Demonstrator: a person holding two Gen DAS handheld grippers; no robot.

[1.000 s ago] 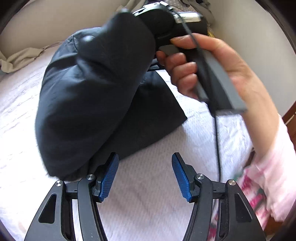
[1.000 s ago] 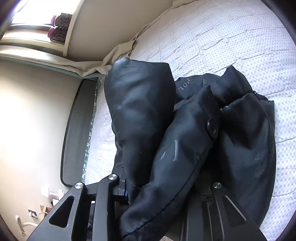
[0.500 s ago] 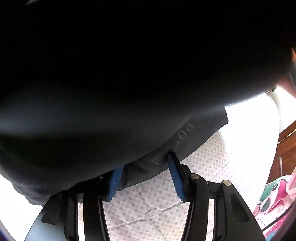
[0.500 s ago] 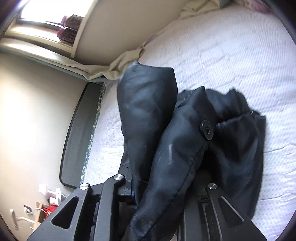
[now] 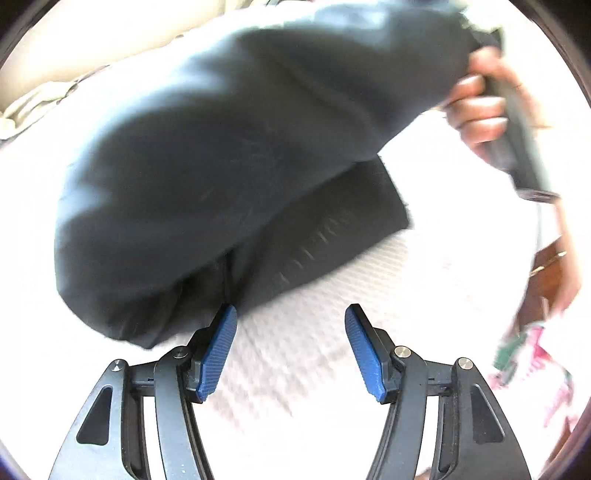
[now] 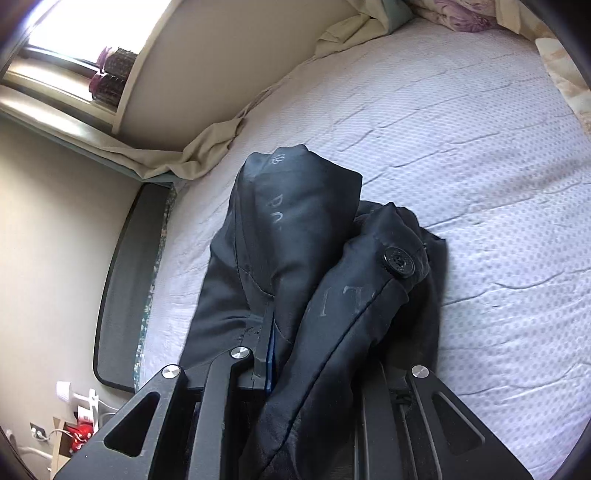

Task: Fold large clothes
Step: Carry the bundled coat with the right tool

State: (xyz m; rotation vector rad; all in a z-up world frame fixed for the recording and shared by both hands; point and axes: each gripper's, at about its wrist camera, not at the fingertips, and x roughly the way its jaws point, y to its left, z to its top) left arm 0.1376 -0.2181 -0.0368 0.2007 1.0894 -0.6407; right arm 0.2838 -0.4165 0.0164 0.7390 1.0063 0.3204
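Observation:
A large black jacket (image 5: 229, 177) hangs bunched over the white bedspread (image 5: 314, 332), its lower part resting on the bed. My left gripper (image 5: 290, 349) is open and empty just in front of the jacket's lower edge, blue pads (image 5: 218, 350) apart. In the right wrist view the jacket (image 6: 306, 266) with a black button (image 6: 399, 261) and faint lettering drapes from my right gripper (image 6: 317, 373), which is shut on its fabric and lifts it. The hand holding the right gripper (image 5: 491, 110) shows at the upper right of the left view.
The bed (image 6: 461, 147) stretches far and right. A beige sheet (image 6: 207, 147) is bunched along the wall. A dark footboard panel (image 6: 125, 284) borders the bed's left side. Pillows (image 6: 469, 18) lie at the far end. A window ledge (image 6: 110, 74) holds small pots.
The jacket, which covered the left camera half a second ago, has swung up and away. The right gripper has raised the jacket higher. The left gripper stays open.

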